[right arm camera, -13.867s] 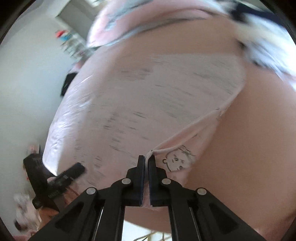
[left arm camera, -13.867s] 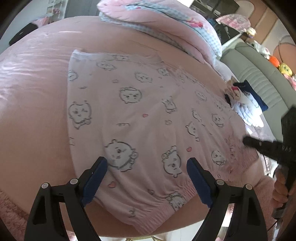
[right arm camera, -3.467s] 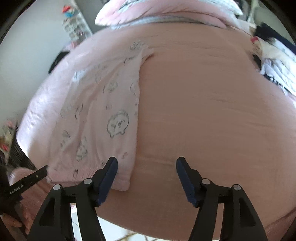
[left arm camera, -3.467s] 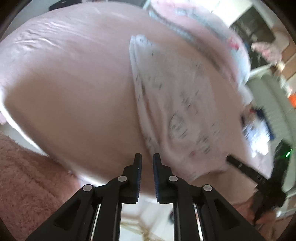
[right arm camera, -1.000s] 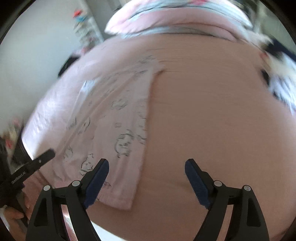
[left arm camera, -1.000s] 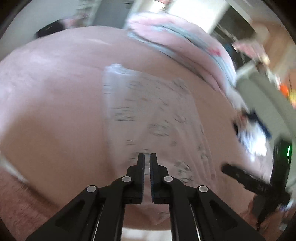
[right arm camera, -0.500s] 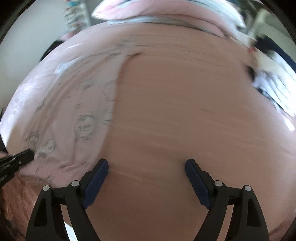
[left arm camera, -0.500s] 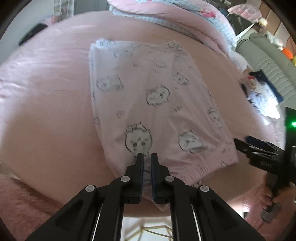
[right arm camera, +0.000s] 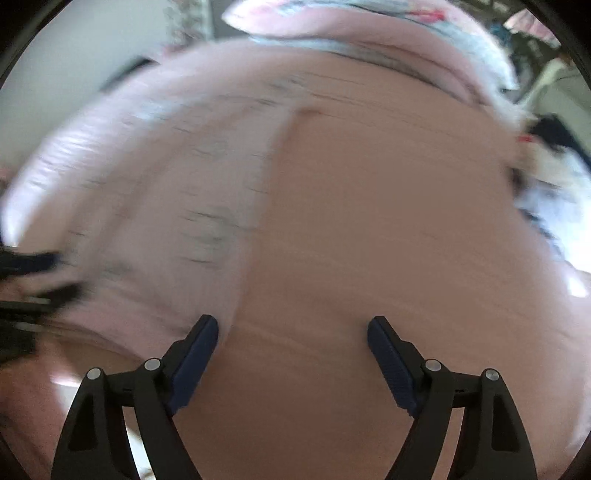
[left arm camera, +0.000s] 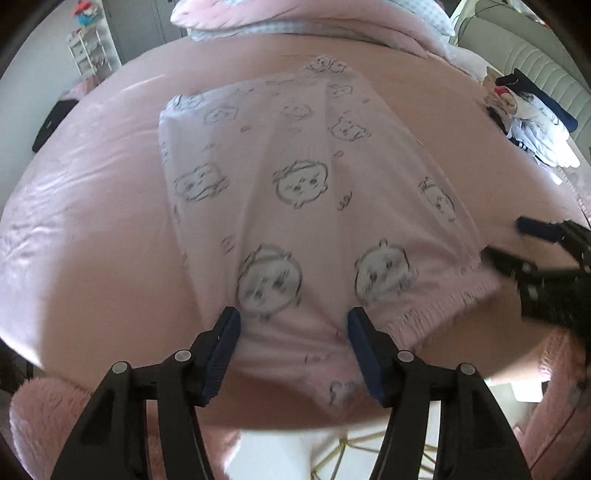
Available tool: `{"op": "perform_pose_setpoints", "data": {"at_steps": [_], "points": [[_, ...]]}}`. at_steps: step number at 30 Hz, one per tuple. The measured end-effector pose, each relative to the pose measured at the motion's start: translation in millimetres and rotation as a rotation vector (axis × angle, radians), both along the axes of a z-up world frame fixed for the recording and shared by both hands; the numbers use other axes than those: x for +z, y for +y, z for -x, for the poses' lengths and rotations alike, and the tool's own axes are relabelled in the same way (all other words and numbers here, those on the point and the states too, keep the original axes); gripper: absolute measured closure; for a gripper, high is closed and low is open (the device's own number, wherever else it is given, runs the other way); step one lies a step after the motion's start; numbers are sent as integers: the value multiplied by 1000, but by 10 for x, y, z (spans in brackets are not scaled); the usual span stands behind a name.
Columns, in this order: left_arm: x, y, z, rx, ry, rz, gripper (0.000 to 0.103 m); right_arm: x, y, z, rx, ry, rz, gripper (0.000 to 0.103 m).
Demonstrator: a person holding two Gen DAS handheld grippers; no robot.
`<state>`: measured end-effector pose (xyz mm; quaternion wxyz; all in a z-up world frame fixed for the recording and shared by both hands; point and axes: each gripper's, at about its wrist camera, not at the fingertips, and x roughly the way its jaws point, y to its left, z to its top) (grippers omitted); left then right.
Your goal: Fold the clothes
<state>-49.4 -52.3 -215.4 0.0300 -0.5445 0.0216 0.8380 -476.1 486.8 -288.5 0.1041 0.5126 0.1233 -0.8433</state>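
Jaws of 2 grippers, left gripper [left arm camera: 293, 325] opening, right gripper [right arm camera: 292, 332] wide apart, over 1 folded garment [left arm camera: 295, 192].

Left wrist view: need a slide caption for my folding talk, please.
Left tool, jaws opening, over the elastic hem of pink cartoon-print pyjamas lying folded on a pink bed.

Pale pink pyjama bottoms [left arm camera: 295, 192] printed with grey outlined cartoon faces and tiny pink hearts, on a plain pink bedsheet [left arm camera: 92, 206]; black grippers with blue pads [left arm camera: 221, 350]; pink duvet with blue-and-white check [left arm camera: 295, 22]; fluffy pink rug [left arm camera: 40, 417].
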Motion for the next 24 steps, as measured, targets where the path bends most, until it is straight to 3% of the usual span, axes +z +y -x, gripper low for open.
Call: {"op": "perform_pose_setpoints", "data": {"at_steps": [2,4,6,9,13,16,21,22,23,24], "points": [[72,-80,-1,13,-4,-46,46,5,132,-4,-12,-13,39,20],[185,-253,21,54,41,-181,46,69,243,24,-44,-48,151,20],[264,-472,120,114,98,-269,46,135,308,74,-52,-73,240,20],[310,-895,448,222,183,-328,46,282,242,358,-22,-76,330,20],[187,-1476,981,370,214,-420,46,418,41,978,-29,-75,398,19],[61,-1721,1285,426,221,-465,46,300,-132,1609,-75,-96,423,19],[-188,-1774,1766,419,162,-479,46,-111,-308,2463,-191,-182,514,16],[-203,-1771,1822,408,164,-479,44,-81,-361,2511,-189,-150,526,9],[-193,-1759,1854,394,177,-476,41,-51,-450,2600,-174,-127,539,9],[-184,-1749,1902,384,184,-476,41,-90,-573,2741,-154,-156,555,9]]}}
